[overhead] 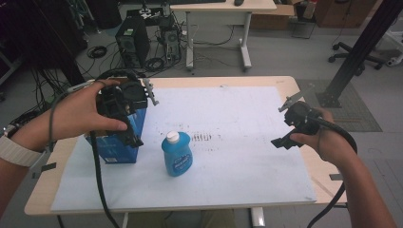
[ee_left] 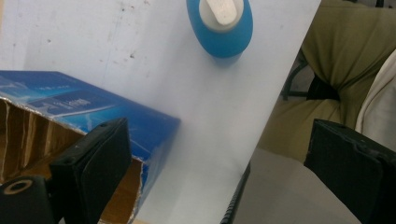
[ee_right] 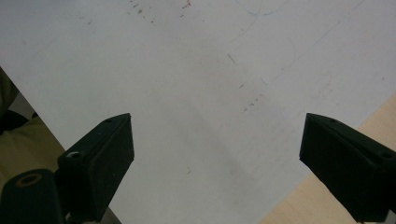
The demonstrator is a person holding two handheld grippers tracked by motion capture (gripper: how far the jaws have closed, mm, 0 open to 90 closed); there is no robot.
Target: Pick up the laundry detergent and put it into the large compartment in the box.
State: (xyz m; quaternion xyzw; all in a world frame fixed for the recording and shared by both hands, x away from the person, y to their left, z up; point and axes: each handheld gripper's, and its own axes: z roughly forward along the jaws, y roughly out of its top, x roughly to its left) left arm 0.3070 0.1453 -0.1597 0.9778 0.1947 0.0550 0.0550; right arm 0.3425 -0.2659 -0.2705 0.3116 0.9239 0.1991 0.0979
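At the left of the high view, the left gripper point(overhead: 124, 105) is hovering over the open top of the blue carton point(overhead: 116, 147), which is standing on the white sheet point(overhead: 237, 109) at the middle left of the frame. In the left gripper view its jaws are standing wide apart and are pinching nothing; one jaw is hanging above the torn cardboard opening of the carton at the lower left. The blue bottle point(overhead: 177, 154) with the white cap is standing upright just beside the carton, near the centre of the high view, and is appearing again at the top of the left gripper view point(ee_left: 220, 25). The right gripper point(overhead: 295, 124) is waiting at the right of the high view, well apart from both things, its jaws also spread and empty over the bare sheet. It seems the work is at the approach step, with nothing gripped yet. The next move probably calls for lowering one spread claw around the bottle, or onto the carton wall, and then closing it carefully so the thing is not tipping.
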